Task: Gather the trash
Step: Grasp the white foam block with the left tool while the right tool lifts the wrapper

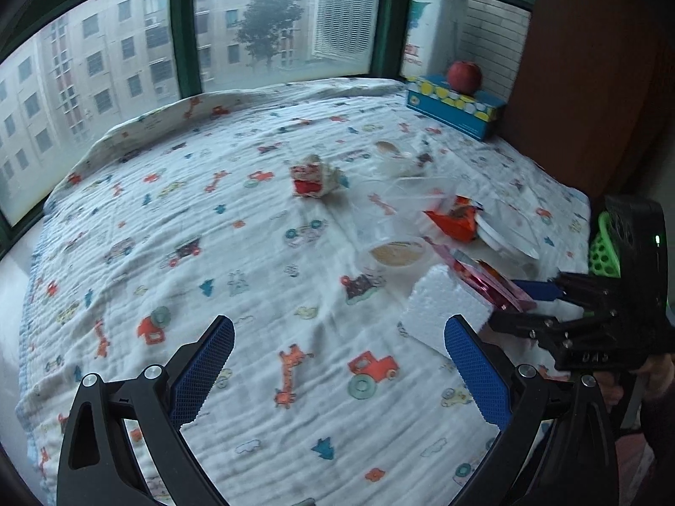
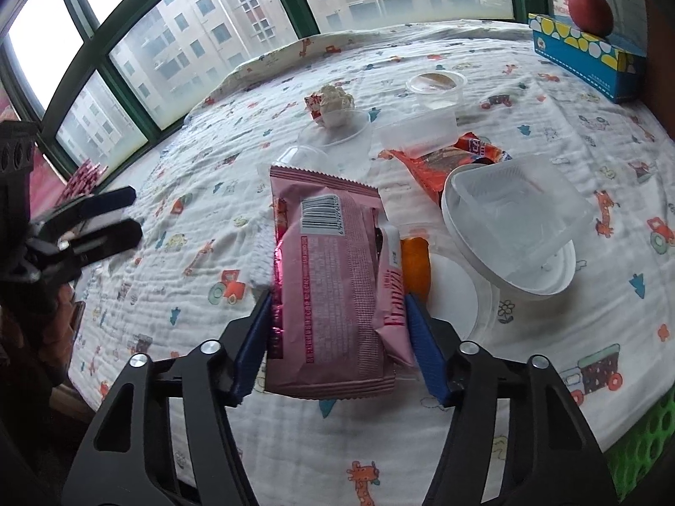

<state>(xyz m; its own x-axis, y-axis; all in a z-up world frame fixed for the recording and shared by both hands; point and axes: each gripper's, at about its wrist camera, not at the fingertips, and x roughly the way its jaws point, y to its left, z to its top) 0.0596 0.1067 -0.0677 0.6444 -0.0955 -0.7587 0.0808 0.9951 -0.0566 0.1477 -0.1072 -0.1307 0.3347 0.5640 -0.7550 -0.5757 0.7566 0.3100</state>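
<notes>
My right gripper (image 2: 337, 308) is shut on a pink snack wrapper (image 2: 333, 278) and holds it just above the cloth; it also shows in the left wrist view (image 1: 498, 282). My left gripper (image 1: 337, 337) is open and empty over the printed cloth (image 1: 211, 253), left of the trash. Scattered trash lies ahead: an orange wrapper (image 2: 447, 160), clear plastic cups (image 2: 436, 84), a clear tray on a white bowl (image 2: 519, 215), a crumpled tissue with red wrapper (image 1: 314, 177), a white foam block (image 1: 443, 312) and an orange peel (image 2: 415, 270).
A blue tissue box (image 2: 586, 55) with a red apple (image 2: 590, 6) on it stands at the far right by the window. A green basket (image 1: 605, 248) sits off the right edge of the table. A brown cabinet (image 1: 590, 63) rises on the right.
</notes>
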